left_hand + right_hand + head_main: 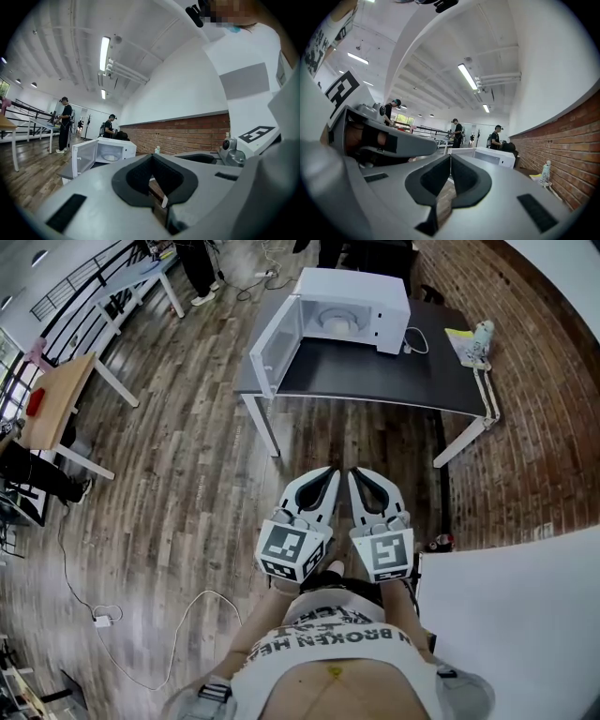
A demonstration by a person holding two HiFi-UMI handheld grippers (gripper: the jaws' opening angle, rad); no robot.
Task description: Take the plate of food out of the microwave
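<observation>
Head view | left hand-held gripper (332, 472) closed, empty | right hand-held gripper (354, 473) closed, empty | 1 microwave (352, 307), door open

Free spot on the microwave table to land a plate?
Free: the front strip of the dark table, between the open microwave door and the table's right end, ahead of the microwave. Crowded: the back right corner, with white cable, yellow papers and bottle.
</observation>
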